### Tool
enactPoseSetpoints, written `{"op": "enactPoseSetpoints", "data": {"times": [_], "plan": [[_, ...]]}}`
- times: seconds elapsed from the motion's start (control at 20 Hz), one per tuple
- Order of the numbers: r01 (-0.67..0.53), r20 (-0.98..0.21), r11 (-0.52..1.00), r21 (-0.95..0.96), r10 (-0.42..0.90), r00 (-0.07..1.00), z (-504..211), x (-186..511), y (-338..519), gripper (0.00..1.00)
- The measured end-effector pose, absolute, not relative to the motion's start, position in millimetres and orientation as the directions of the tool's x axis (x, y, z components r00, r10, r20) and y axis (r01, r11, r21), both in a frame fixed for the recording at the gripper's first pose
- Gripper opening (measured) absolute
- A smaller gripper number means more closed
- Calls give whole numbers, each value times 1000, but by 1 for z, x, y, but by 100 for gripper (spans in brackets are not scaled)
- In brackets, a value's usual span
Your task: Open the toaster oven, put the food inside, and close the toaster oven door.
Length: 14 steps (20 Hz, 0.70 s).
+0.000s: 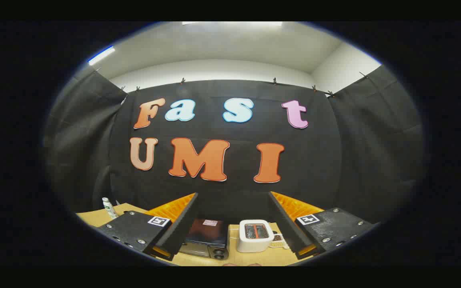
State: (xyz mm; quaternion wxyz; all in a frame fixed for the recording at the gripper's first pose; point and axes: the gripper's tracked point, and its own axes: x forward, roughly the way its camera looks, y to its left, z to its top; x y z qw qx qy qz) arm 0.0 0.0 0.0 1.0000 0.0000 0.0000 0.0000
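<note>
Gripper (233, 224) is wide open, nothing held, fingers splayed well apart and raised well above the table (94, 218). Reads as a start or approach pose: high enough to see the whole layout, no contact with anything.

Between the fingers, down on the table: one toaster oven (205, 240), dark box, nearer the left finger, its front and a knob just showing at the low edge. Door looks closed, though I can't tell for sure from this angle.

Just right of it: one white two-slot toaster (255, 235), slots up. Not the target, likely a distractor.

Small patterned item (278, 241) touching or just beside the toaster's right side. Could be the food; too small to tell.

Far left, beyond the left finger: one small bottle (108, 207) near the table's edge.

My read: task not begun, door first.
</note>
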Motion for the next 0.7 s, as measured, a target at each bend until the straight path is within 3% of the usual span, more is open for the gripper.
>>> {"op": "enactPoseSetpoints", "data": {"times": [0.7], "plan": [[-10,-8,1000,-2,10,1000,2,-3,9,99]]}}
